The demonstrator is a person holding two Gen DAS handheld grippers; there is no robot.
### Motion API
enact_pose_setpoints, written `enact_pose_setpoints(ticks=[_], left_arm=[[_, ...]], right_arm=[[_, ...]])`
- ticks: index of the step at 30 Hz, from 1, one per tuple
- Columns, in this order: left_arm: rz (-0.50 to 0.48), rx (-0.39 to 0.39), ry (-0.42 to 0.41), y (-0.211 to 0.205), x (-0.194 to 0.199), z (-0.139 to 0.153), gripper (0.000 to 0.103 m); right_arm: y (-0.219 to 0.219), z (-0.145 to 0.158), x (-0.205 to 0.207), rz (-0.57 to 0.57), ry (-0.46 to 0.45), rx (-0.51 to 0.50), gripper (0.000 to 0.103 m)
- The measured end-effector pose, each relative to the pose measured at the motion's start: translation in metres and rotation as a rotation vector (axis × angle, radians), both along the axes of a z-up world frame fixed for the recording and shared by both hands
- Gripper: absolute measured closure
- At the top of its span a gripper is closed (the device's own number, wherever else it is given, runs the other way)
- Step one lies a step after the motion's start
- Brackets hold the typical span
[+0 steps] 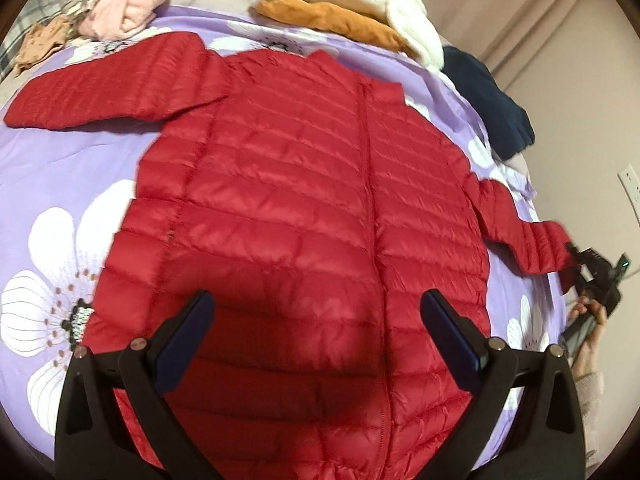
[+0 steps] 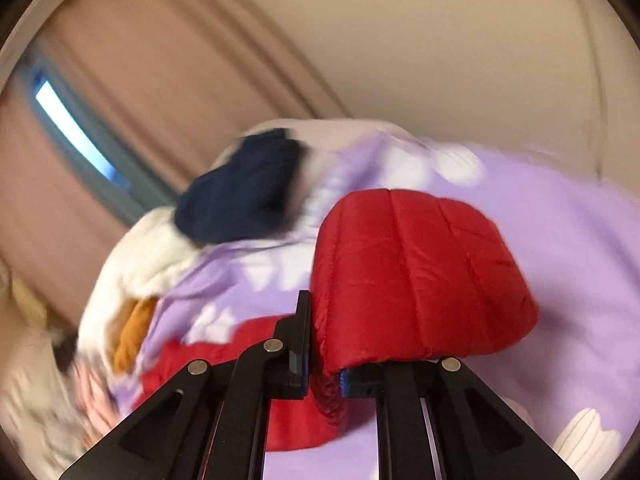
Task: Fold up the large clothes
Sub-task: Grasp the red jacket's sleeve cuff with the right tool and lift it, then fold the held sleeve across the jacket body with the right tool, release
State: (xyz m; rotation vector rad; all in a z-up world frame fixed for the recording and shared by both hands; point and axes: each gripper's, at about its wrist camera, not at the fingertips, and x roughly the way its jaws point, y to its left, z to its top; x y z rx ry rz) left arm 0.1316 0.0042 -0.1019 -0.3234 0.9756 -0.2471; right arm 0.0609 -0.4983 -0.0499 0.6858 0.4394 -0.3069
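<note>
A red quilted puffer jacket (image 1: 304, 200) lies flat, front up, on a purple flowered bedsheet (image 1: 60, 176). Its left sleeve (image 1: 108, 84) stretches out to the far left. My left gripper (image 1: 316, 320) is open and empty, hovering above the jacket's lower front. My right gripper (image 1: 580, 264) is at the right edge of the left wrist view, shut on the cuff of the right sleeve (image 1: 532, 244). In the right wrist view the right gripper (image 2: 324, 360) pinches that red sleeve cuff (image 2: 416, 280), which bulges up in front of the camera.
A pile of pink and patterned clothes (image 1: 120, 8) lies at the far left of the bed. A white fleece and orange garment (image 1: 352, 12) and a navy garment (image 1: 488, 100) lie at the far right. Beige curtains (image 2: 160, 60) hang beyond the bed.
</note>
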Motion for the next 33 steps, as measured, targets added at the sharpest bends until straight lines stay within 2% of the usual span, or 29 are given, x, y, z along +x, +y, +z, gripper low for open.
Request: enact_pose_setpoints(ticks=[4,7,11,15,22,27,30,31,33], left_arm=[[0.038,-0.013,-0.005,0.018,0.000,0.008,0.000],[0.073,-0.035,-0.008,0.037,0.001,0.013,0.000],[0.122,-0.044,-0.005,0.060,-0.002,0.016,0.000],[0.165,-0.050,-0.005,0.084,-0.004,0.016,0.000],[0.212,-0.022,0.004,0.112,-0.005,0.012,0.000],[0.230,-0.019,0.009,0.125,-0.003,0.008,0.000],[0.240,-0.031,0.017,0.131,0.002,0.007,0.000],[0.241,-0.039,0.017,0.132,0.004,0.008,0.000],[0.243,-0.048,0.014,0.131,0.011,0.009,0.000]], right_arm=[[0.060,0.047,0.018,0.122,-0.017,-0.161,0.089],[0.113,0.072,0.038,0.235,-0.023,-0.267,0.089],[0.178,0.076,0.086,0.381,-0.002,-0.392,0.089],[0.249,0.055,0.116,0.519,0.045,-0.533,0.089],[0.364,-0.017,0.166,0.720,0.181,-0.755,0.089],[0.420,-0.059,0.176,0.807,0.244,-0.853,0.089],[0.435,-0.076,0.172,0.861,0.281,-0.895,0.089],[0.436,-0.080,0.169,0.886,0.293,-0.897,0.088],[0.434,-0.083,0.166,0.926,0.313,-0.880,0.071]])
